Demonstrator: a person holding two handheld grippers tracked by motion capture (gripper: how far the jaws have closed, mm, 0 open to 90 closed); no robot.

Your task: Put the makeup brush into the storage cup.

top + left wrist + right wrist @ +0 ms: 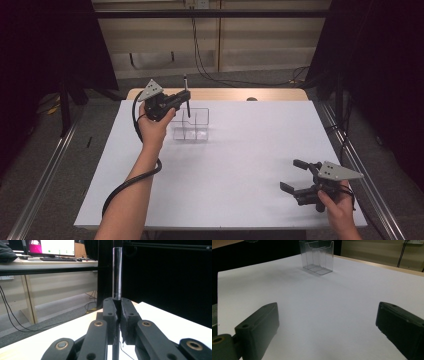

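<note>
A dark pen (186, 95) is clamped upright by the left gripper (186, 99) at 11 o'clock, over the clear organizer (191, 125); the right gripper (296, 176) is held spread apart at 4 o'clock.

Lit evenly from above; faint soft shadows on table (225, 170); dark surrounds; slightly soft, low-resolution frames.

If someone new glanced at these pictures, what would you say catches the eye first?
First, the left gripper at the far left of the white table, shut on a dark pen held upright above a clear plastic organizer. In the left gripper view that pen stands straight up between the closed jaws. Next, the right gripper at the near right corner, wide open and holding nothing.
</note>
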